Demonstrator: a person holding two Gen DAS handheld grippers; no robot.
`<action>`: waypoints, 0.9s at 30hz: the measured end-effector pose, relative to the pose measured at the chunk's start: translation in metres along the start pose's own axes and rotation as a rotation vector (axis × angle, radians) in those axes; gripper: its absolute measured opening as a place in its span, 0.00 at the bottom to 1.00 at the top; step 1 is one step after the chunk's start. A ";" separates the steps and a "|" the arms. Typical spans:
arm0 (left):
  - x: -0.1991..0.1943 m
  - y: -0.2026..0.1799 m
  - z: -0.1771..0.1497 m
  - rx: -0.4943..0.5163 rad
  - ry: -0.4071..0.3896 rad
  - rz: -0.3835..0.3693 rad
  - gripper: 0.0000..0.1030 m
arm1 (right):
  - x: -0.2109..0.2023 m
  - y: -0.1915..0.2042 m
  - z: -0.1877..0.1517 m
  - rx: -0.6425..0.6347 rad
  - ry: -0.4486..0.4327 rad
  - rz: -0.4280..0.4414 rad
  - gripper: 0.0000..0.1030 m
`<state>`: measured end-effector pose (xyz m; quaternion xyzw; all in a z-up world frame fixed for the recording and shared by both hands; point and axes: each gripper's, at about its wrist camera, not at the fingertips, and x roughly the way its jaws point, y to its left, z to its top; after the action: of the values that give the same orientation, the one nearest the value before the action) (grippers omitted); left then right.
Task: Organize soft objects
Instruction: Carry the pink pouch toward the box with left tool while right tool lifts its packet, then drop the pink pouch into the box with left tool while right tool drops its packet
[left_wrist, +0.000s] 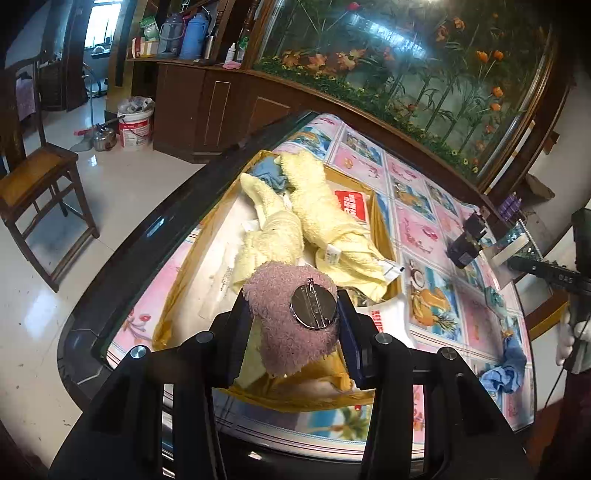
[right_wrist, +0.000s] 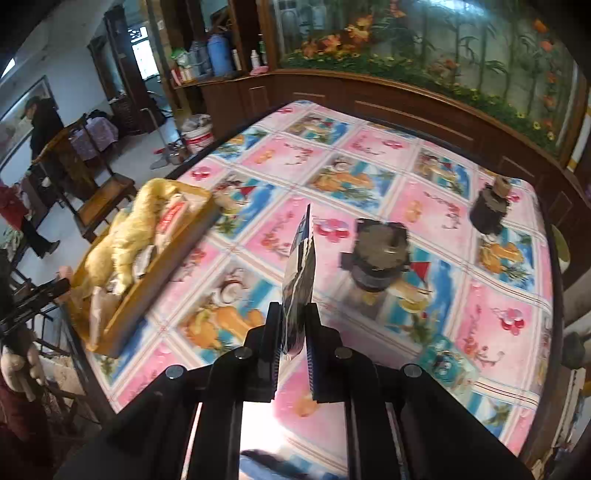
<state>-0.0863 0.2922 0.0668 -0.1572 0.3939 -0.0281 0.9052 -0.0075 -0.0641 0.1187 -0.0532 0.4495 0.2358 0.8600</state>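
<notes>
The left gripper (left_wrist: 295, 314) has its jaws clenched on a fuzzy mauve plush toy (left_wrist: 291, 332) that carries a round silver metal pin-back badge (left_wrist: 314, 306) on its upper side. The toy hangs over the near end of a shallow open cardboard box (left_wrist: 177, 291), which sits on a surface covered with a glossy pink and blue picture-tiled cloth (left_wrist: 424, 229). Inside the box, toward twelve o'clock from the toy, lie two pale yellow fluffy towels (left_wrist: 321, 206), rolled and overlapping, with white tags showing at their near ends. A bit of light blue cloth (left_wrist: 269, 173) peeks out at the box's far end. A crumpled blue rag (left_wrist: 509, 365) lies on the cloth at about three o'clock, well apart from the box.

In the right wrist view, the right gripper (right_wrist: 295, 332) has its jaws closed on a thin, flat, shiny object (right_wrist: 299, 280) held edge-on and upright; it may be a foil packet or card, but the view is too blurred to tell. Two dark round squat objects stand on the cloth, one (right_wrist: 380, 262) near two o'clock from the jaws, the other (right_wrist: 491, 210) farther out. The box of yellow towels (right_wrist: 140, 229) sits at about ten o'clock, at the surface's left edge.
</notes>
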 end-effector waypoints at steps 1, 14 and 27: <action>0.002 0.003 0.002 0.007 0.000 0.020 0.42 | 0.003 0.011 0.002 -0.007 -0.001 0.036 0.10; 0.026 0.022 0.001 -0.012 0.011 0.159 0.47 | 0.098 0.166 0.019 -0.057 0.162 0.501 0.10; -0.011 0.014 0.002 0.054 -0.174 0.348 0.59 | 0.165 0.207 0.038 -0.085 0.202 0.331 0.14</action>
<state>-0.0932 0.3078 0.0713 -0.0642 0.3343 0.1318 0.9310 0.0071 0.1890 0.0338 -0.0382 0.5256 0.3861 0.7571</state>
